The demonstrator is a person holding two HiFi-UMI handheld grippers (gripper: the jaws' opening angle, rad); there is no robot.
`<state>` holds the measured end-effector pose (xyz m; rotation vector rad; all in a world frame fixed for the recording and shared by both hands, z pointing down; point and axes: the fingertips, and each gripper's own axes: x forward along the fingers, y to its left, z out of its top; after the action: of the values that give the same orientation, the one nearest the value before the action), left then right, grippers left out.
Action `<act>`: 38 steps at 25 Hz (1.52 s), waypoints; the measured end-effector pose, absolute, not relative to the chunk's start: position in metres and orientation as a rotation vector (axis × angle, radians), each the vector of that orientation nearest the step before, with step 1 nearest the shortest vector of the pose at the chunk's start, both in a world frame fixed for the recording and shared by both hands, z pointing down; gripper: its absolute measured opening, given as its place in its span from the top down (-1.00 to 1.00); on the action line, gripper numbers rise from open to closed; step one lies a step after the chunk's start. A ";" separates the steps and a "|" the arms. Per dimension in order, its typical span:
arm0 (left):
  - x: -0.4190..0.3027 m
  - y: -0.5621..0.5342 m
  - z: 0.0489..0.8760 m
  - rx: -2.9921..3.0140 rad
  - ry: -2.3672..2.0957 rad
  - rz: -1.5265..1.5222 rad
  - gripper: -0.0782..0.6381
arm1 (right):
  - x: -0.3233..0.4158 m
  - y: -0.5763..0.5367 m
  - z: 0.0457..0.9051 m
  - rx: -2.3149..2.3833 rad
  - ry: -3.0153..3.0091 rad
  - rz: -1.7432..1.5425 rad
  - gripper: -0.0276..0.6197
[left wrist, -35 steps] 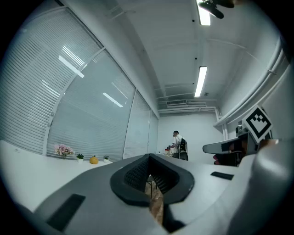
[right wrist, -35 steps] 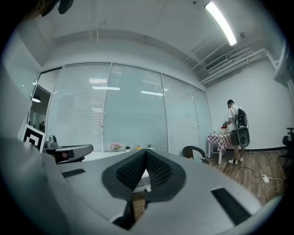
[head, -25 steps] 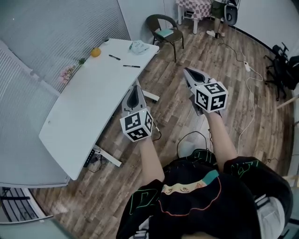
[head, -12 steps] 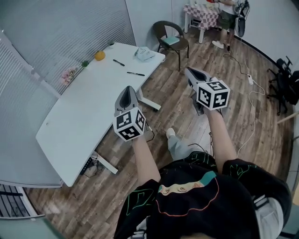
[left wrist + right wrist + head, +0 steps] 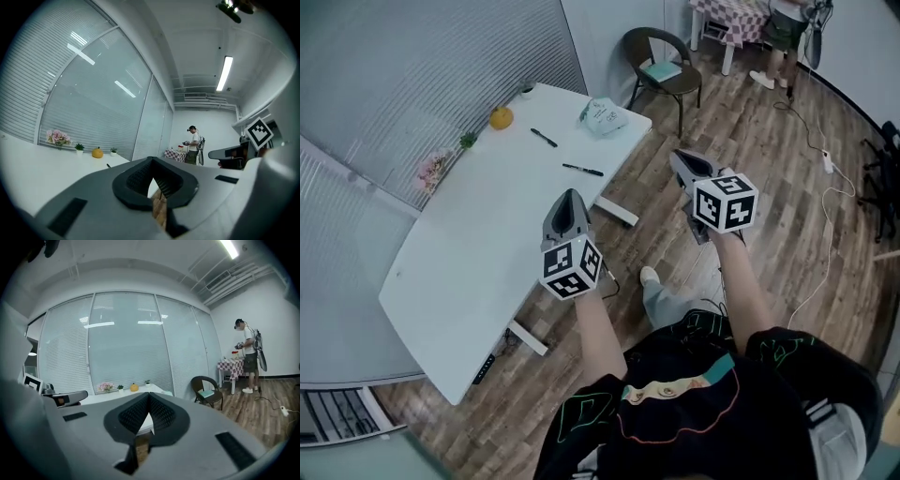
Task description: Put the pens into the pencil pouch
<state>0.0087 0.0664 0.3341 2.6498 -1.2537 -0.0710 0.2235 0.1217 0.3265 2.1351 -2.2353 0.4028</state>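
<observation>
Two black pens lie on the white table [image 5: 469, 253]: one pen [image 5: 544, 138] near the far end, the other pen [image 5: 582, 170] close to the right edge. A pale pencil pouch [image 5: 605, 115] rests on the table's far corner. My left gripper [image 5: 570, 197] hangs shut and empty over the table's right edge, short of the pens. My right gripper [image 5: 679, 157] is shut and empty too, over the wooden floor to the right of the table. In the left gripper view the shut left gripper [image 5: 151, 162] points along the table, with one pen [image 5: 108, 165] just showing.
An orange fruit [image 5: 501, 118], a small plant [image 5: 469, 141] and pink flowers [image 5: 431, 169] line the table's window side. A brown chair [image 5: 664, 70] stands beyond the pouch. A person [image 5: 248, 357] stands at a checked table further back. Cables [image 5: 825, 234] trail on the floor.
Both shut grippers have moved forward towards the far end of the table. The pens and the pouch now sit closer to them in the head view.
</observation>
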 end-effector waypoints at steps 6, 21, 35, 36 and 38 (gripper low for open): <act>0.051 0.001 0.375 2.578 -1.265 0.030 0.79 | 0.270 0.053 0.377 2.121 -2.205 0.571 0.91; 0.128 -0.120 0.390 2.564 -1.259 0.169 0.79 | 0.345 -0.093 0.413 2.065 -2.256 0.749 0.91; 0.085 -0.168 0.430 2.402 -1.341 0.155 0.79 | 0.301 -0.171 0.438 1.843 -2.283 0.702 0.91; 0.084 -0.174 0.433 2.398 -1.333 0.157 0.79 | 0.300 -0.179 0.440 1.834 -2.272 0.692 0.91; 0.085 -0.186 0.438 2.393 -1.312 0.161 0.79 | 0.299 -0.196 0.444 1.808 -2.242 0.677 0.91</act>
<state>0.0854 -0.1861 0.4384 2.3930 -1.3119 0.1615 0.2995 -0.1957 0.4436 1.8078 -2.2418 0.6766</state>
